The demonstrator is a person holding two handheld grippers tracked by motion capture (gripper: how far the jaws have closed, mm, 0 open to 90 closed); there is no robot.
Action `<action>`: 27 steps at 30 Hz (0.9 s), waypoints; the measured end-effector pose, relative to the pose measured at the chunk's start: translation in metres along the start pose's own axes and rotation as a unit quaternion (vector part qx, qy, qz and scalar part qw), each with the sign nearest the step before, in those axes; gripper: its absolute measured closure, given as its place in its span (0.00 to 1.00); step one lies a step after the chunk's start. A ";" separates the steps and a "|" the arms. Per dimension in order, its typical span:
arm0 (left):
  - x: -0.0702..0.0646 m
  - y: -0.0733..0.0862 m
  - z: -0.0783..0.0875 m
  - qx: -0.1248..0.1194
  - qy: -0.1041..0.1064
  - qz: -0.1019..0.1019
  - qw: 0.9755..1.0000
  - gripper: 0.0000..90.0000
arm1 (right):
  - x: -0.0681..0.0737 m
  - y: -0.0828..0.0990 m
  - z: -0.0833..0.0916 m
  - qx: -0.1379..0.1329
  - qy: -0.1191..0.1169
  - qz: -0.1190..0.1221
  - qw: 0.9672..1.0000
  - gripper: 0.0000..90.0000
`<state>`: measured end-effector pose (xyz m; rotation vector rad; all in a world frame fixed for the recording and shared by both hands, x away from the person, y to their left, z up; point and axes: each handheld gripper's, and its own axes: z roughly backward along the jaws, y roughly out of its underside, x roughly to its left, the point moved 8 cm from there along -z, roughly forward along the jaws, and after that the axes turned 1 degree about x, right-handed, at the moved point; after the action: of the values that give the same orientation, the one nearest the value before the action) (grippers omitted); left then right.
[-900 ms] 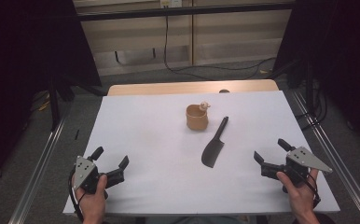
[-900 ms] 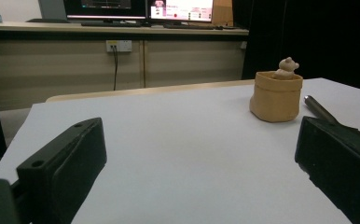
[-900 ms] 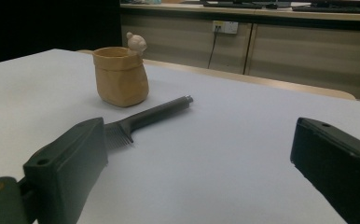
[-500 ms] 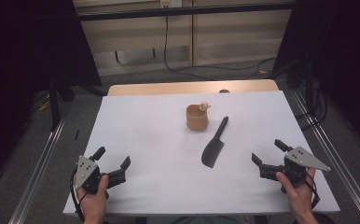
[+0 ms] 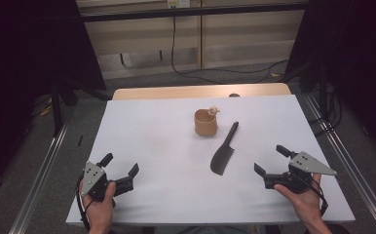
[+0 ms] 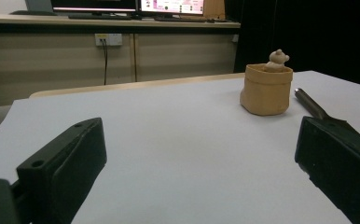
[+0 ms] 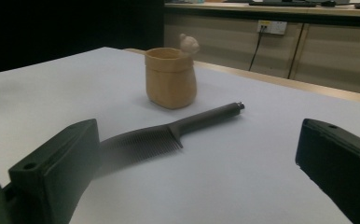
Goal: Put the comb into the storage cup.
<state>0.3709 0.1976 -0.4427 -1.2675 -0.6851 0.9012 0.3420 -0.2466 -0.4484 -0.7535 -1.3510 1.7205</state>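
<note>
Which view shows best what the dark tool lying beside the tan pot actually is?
The right gripper view: the comb lies close there, with its fine teeth and round handle plain. The high view gives only a dark, blade-like outline right of the pot. The left gripper view catches just the handle past its own tongs.

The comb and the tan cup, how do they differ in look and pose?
The comb is dark grey, long and lies flat; the tan cup is squat, stands upright and has a small bear figure at its rim. The comb lies nearer the right gripper. Both rest on the white table, apart.
</note>
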 end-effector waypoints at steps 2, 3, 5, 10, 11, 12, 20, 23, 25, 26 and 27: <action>0.000 0.000 0.000 0.001 0.000 -0.002 1.000 0.03 | 0.005 -0.002 -0.005 0.001 -0.009 0.006 1.000 0.01; 0.000 -0.001 -0.001 -0.001 0.001 0.000 1.000 0.03 | 0.006 -0.002 -0.006 0.002 -0.012 0.006 1.000 0.01; -0.001 -0.001 -0.002 -0.002 0.009 0.001 1.000 0.03 | 0.007 -0.002 -0.009 0.004 -0.013 0.004 1.000 0.02; -0.001 -0.004 -0.003 -0.008 0.010 0.001 1.000 0.03 | 0.007 -0.011 -0.018 -0.013 -0.009 0.000 1.000 0.04; -0.001 -0.004 -0.002 -0.008 0.011 0.001 1.000 0.03 | 0.007 -0.011 -0.018 -0.013 -0.009 0.000 1.000 0.04; 0.000 -0.003 -0.003 -0.007 0.009 0.004 1.000 0.03 | 0.008 -0.013 -0.020 -0.015 -0.007 -0.001 1.000 0.05; 0.001 -0.005 -0.003 -0.010 0.011 0.001 1.000 0.03 | 0.013 -0.022 -0.040 -0.019 -0.014 0.004 1.000 0.06; 0.002 -0.004 -0.003 -0.008 0.010 0.003 1.000 0.03 | 0.014 -0.023 -0.044 -0.018 -0.018 0.004 1.000 0.09; 0.001 -0.004 -0.003 -0.007 0.010 0.002 1.000 0.03 | 0.016 -0.026 -0.048 -0.018 -0.022 0.006 1.000 0.11; 0.001 -0.004 -0.003 -0.007 0.011 0.001 1.000 0.03 | 0.016 -0.026 -0.048 -0.018 -0.022 0.006 1.000 0.11; 0.000 -0.004 -0.003 -0.006 0.012 -0.001 1.000 0.03 | 0.018 -0.028 -0.051 -0.017 -0.025 0.009 1.000 0.14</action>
<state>0.3742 0.1959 -0.4396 -1.2857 -0.6741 0.8802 0.3822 -0.2030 -0.4341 -0.7487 -1.4144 1.7441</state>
